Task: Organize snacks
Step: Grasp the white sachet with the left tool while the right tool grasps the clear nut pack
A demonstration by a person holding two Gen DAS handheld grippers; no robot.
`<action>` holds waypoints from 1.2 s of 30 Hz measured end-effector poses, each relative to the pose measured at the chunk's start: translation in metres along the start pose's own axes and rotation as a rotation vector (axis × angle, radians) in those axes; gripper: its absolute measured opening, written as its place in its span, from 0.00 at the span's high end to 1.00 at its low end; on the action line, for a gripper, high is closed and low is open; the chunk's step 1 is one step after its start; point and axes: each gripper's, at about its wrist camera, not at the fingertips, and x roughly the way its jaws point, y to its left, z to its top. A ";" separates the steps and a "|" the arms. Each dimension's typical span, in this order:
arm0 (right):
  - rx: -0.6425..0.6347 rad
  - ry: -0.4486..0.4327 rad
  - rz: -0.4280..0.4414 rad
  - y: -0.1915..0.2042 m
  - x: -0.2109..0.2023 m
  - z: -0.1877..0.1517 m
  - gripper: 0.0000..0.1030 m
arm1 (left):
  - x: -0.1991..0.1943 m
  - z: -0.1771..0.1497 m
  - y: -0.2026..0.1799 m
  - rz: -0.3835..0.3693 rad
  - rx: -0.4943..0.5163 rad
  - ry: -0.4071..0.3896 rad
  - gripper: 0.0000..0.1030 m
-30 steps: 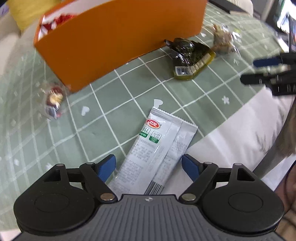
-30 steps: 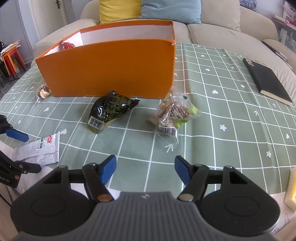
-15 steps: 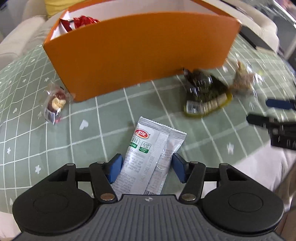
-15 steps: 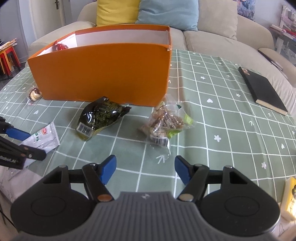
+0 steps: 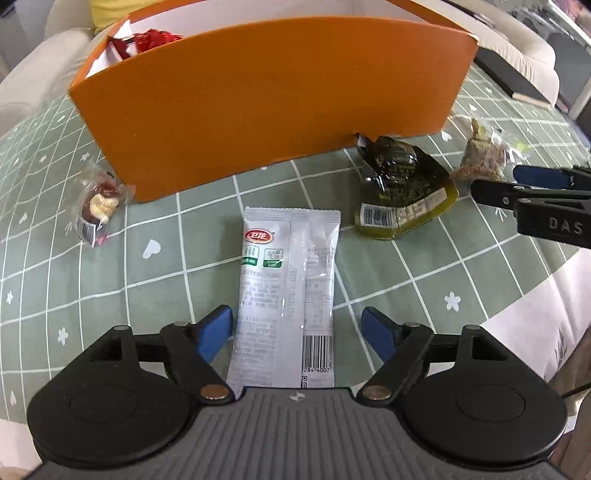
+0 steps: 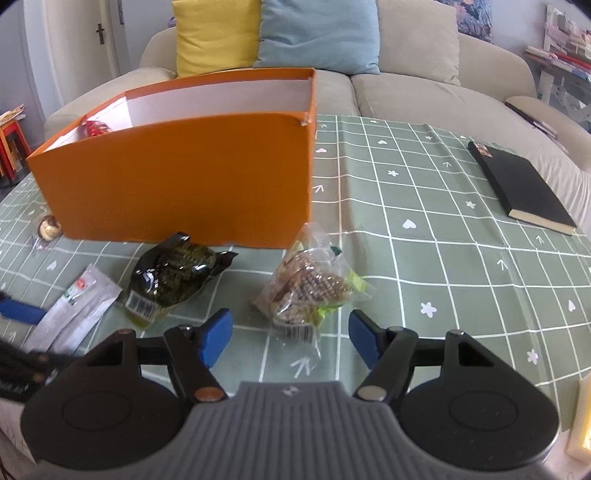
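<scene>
The left claw point(image 5: 297, 332) hangs over the silver sachet point(image 5: 290, 291), jaws opening wide, blue pads clear of the packet on both sides though it lies lengthwise right between them, flat on the green checked tablecloth point(image 5: 424, 273). Readable on the sachet: a red oval logo with white characters too small to make out, two green badges below it, grey small print, and a barcode at the near end with the digits "5284 4007". Ahead and to the right of that claw lies the dark olive pouch point(image 5: 402, 192) with its own barcode label, touching the foot of the orange box point(image 5: 266, 99); ahead and left, a small wrapped sweet point(image 5: 98, 201) sits just beside the box corner. The other tool's arm comes in at the right edge, lettered "DAS". Now the right claw point(image 6: 290, 338): half open, gripping nothing, with the clear bag of brown snacks point(image 6: 310, 288) on the cloth just ahead of its pads. Only this view shows the box's white inside and the black book point(image 6: 517, 184) lying far to the right, plus a sofa with a yellow cushion point(image 6: 216, 35) and a blue cushion point(image 6: 317, 33) behind. Both views catch a red wrapper point(image 5: 153, 37) inside the box's left end.
</scene>
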 end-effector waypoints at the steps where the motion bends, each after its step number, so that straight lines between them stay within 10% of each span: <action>1: 0.010 0.001 0.001 -0.001 0.003 0.001 0.34 | 0.001 0.000 0.000 0.002 0.000 -0.002 0.10; 12: 0.043 -0.003 0.014 -0.008 0.015 0.002 0.43 | -0.002 0.001 -0.007 -0.001 -0.016 -0.060 0.41; 36: -0.053 -0.069 -0.029 0.002 -0.022 -0.003 0.55 | -0.042 -0.008 -0.003 0.039 -0.160 -0.232 0.48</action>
